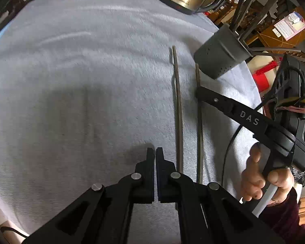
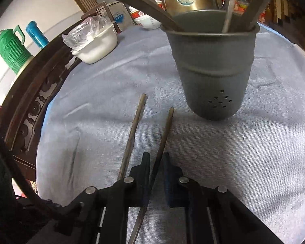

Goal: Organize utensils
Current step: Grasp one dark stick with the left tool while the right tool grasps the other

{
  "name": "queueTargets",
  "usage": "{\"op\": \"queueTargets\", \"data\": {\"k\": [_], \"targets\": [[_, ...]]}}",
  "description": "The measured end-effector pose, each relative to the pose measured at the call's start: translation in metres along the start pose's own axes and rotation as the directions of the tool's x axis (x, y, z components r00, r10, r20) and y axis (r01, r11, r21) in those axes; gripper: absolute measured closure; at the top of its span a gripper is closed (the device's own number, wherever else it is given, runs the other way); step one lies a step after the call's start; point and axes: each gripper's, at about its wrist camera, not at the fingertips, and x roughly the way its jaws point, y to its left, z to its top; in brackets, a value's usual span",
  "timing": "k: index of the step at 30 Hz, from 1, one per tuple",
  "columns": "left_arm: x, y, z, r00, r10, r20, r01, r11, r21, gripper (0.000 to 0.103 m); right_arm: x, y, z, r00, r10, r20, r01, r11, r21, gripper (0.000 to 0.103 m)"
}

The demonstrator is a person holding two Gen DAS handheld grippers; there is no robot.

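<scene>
While left jaws closed empty, one chopstick (image 2: 162, 140) (metal) between gripping right jaws.

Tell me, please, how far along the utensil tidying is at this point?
Partly done. The grey perforated plastic holder already stands on the cloth with several utensils inside. In hand: the right gripper is closed on one thin dark metal chopstick. Left: its twin chopstick lies loose beside it, and the left gripper is shut, holding nothing.
</scene>
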Motion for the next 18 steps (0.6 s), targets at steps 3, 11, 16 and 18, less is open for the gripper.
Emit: {"op": "queueTargets", "data": {"k": [3, 11, 16, 18], "targets": [[-0.003, -0.004, 0.009, 1.000, 0.006, 0.001, -0.006, 1.000, 0.005, 0.095, -0.006, -0.004, 0.000, 0.999, -0.039, 0.004, 0.039, 0.999, -0.023, 0.089], [0.004, -0.027, 0.044, 0.999, 0.047, 0.013, -0.047, 0.997, 0.067, 0.051, -0.017, -0.025, -0.002, 1.000, -0.006, -0.016, 0.007, 0.999, 0.033, 0.088], [0.024, -0.029, 0.063, 0.996, 0.092, 0.007, -0.092, 0.993, 0.072, 0.053, -0.023, -0.041, 0.000, 0.999, 0.051, -0.004, -0.050, 0.994, 0.093, 0.088], [0.027, -0.031, 0.067, 0.993, 0.114, 0.024, -0.115, 0.990, 0.081, 0.059, -0.024, -0.046, 0.000, 0.998, 0.066, -0.001, -0.066, 0.992, 0.107, 0.087]]}}
